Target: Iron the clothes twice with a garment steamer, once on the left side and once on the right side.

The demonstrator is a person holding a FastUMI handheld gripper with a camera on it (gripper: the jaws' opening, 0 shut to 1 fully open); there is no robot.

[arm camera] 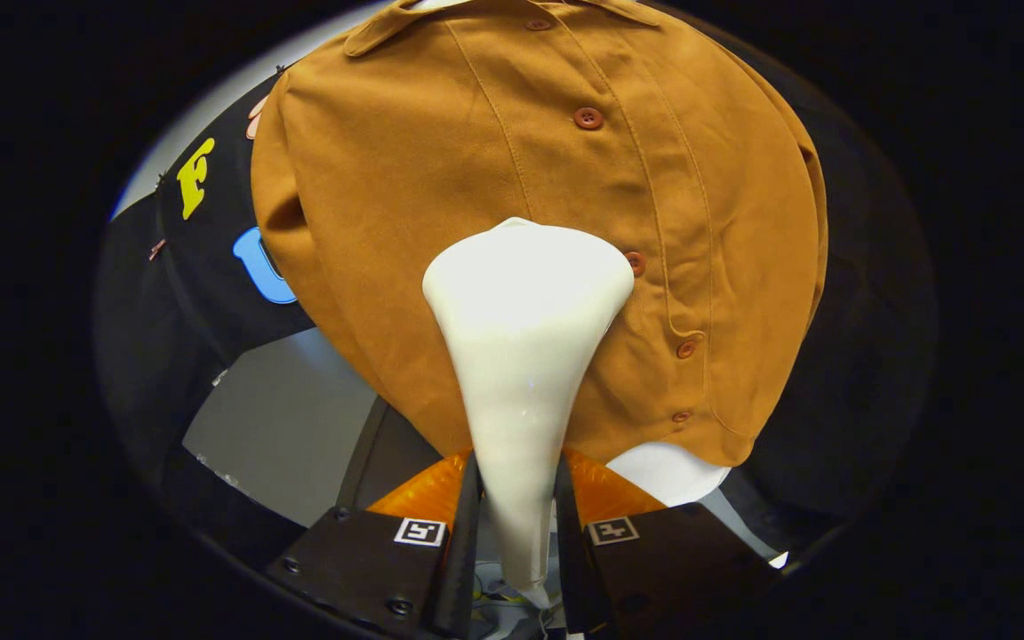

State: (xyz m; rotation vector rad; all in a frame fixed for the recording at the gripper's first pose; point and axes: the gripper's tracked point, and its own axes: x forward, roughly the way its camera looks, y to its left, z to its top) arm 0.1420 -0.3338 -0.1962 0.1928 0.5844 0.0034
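Nearest you, the hand-held gripper (516,524) pinches the narrow neck of the white, smooth plastic garment steamer (525,329), a finger pressing each side. It looks rigid, light and somewhat slick, so hold it at that neck. Its long axis runs straight ahead, the flared head pointing at the soft, limp brown buttoned shirt (441,169) hanging beyond, beside the button placket.

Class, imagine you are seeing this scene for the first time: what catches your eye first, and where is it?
The white steamer head stands out first, its narrow handle clamped between the fingers of the gripper and its wide end against the cloth. Behind it hangs a mustard-brown button-up shirt, with the steamer just beside the row of buttons on its placket.
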